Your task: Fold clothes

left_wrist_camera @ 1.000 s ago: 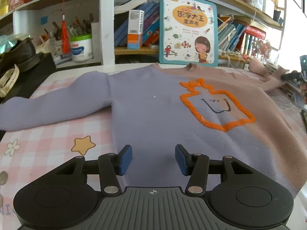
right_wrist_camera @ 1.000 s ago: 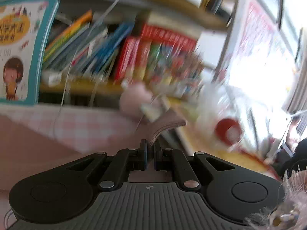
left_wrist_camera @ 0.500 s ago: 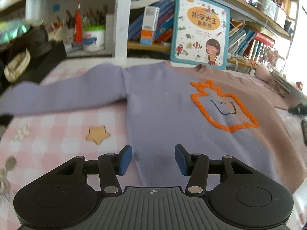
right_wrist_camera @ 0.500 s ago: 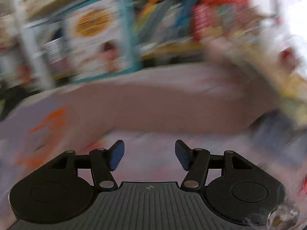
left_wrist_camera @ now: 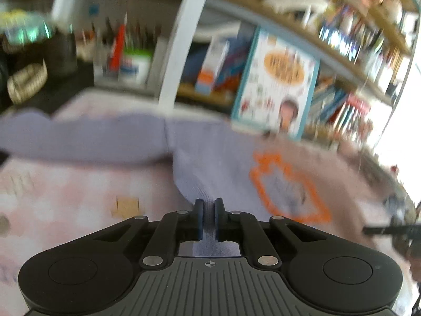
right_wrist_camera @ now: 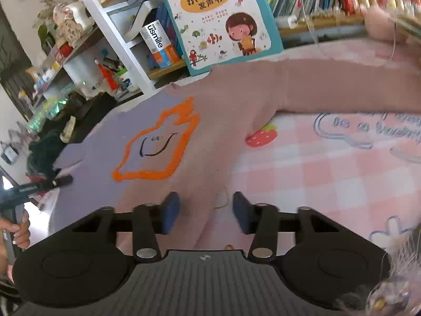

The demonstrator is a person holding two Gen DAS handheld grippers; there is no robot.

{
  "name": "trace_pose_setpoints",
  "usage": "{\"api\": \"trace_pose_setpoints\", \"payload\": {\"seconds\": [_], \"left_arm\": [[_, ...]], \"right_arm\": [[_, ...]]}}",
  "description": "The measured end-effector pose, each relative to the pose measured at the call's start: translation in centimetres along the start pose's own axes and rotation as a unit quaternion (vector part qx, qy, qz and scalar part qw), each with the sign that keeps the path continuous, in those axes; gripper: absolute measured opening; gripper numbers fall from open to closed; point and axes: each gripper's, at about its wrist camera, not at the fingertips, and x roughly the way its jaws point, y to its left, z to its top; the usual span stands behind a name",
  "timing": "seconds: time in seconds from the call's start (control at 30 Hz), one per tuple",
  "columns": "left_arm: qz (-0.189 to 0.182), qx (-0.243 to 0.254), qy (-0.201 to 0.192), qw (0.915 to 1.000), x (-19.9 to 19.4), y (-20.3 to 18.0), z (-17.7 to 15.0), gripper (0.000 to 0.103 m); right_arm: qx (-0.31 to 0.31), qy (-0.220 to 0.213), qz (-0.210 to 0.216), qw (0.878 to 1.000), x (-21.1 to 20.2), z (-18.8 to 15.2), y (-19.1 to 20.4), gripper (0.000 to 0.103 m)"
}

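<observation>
- Left hand-held gripper (left_wrist_camera: 208,217): a second before, its jaws stood spread above the sweater's hem; they had just closed and were pinching a raised ridge of the lilac fabric between the blue pads. Its view was blurred and tilted against the earlier level one.
- Right hand-held gripper (right_wrist_camera: 205,213): a second before, it was pressed together on the brown cuff of the pink sleeve beside the bookshelf; it had since let go and swung round to face the sweater's body. Its jaws, spread wider half a second earlier, had just been closing and stood partly apart, with the pink hem edge lying between the pads; no contact with the pads could be made out.
- Sweater (right_wrist_camera: 226,110): half lilac, half dusty pink, with an orange outlined figure (right_wrist_camera: 158,144) on the chest; it lay flat, front up, on the table (right_wrist_camera: 315,173), which bore a pink checked cloth. The pink sleeve reached right along the table's far edge, and the lilac sleeve (left_wrist_camera: 86,137) reached left.
- Bookshelf (right_wrist_camera: 123,44): behind the table. One compartment held a children's picture book (right_wrist_camera: 221,18) standing face-out, an orange-and-white box (right_wrist_camera: 159,43) and leaning books; the compartment to its left held a white tub and pens, blurred.
- Woven basket (left_wrist_camera: 26,81): at far left in the left wrist view, contents not discernible.
</observation>
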Motion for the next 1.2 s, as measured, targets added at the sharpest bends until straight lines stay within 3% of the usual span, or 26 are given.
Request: {"api": "trace_pose_setpoints", "payload": {"seconds": [0.07, 0.2, 0.27, 0.43, 0.57, 0.63, 0.7, 0.77, 0.9, 0.97, 1.13, 1.2], "left_arm": [[0.009, 0.010, -0.004, 0.9999, -0.1, -0.3, 0.5, 0.006], [0.031, 0.032, 0.029, 0.9986, 1.2, -0.6, -0.4, 0.006], [0.035, 0.036, 0.034, 0.9982, 1.5, -0.8, -1.0, 0.006], [0.041, 0.060, 0.034, 0.9967, 1.7, -1.6, -1.6, 0.007], [0.048, 0.078, 0.038, 0.9951, 2.0, -1.9, -1.8, 0.007], [0.049, 0.078, 0.039, 0.9949, 2.1, -1.8, -1.9, 0.007], [0.050, 0.076, 0.041, 0.9950, 2.2, -1.7, -2.0, 0.007], [0.050, 0.074, 0.045, 0.9949, 2.4, -1.5, -2.2, 0.007], [0.047, 0.070, 0.045, 0.9955, 2.5, -1.2, -2.4, 0.007], [0.044, 0.068, 0.045, 0.9957, 2.5, -1.1, -2.4, 0.008], [0.044, 0.073, 0.047, 0.9953, 2.6, -1.1, -2.3, 0.008], [0.045, 0.075, 0.048, 0.9950, 2.6, -1.2, -2.3, 0.008]], "right_arm": [[0.004, -0.010, 0.012, 1.000, -0.3, 0.1, 0.3, 0.022], [0.004, -0.040, 0.028, 0.999, -0.7, 0.5, 1.3, 0.016], [-0.005, -0.053, 0.017, 0.998, -0.8, 0.9, 1.9, 0.014], [-0.077, -0.074, -0.028, 0.994, -0.2, 2.4, 5.2, 0.013], [-0.147, -0.068, -0.042, 0.986, 2.6, 3.2, 8.4, 0.013], [-0.168, -0.052, -0.040, 0.984, 4.6, 3.3, 9.3, 0.017], [-0.175, -0.029, -0.032, 0.984, 6.6, 3.2, 9.6, 0.032], [-0.157, -0.005, -0.005, 0.988, 7.8, 3.3, 9.3, 0.046], [-0.094, 0.010, 0.059, 0.994, 6.8, 3.7, 7.7, 0.046], [-0.089, -0.001, 0.063, 0.994, 4.7, 3.7, 7.1, 0.046], [-0.063, -0.012, 0.029, 0.998, 0.1, 3.2, 4.7, 0.046], [-0.028, -0.002, 0.039, 0.999, -0.6, 2.8, 3.5, 0.047]]}}
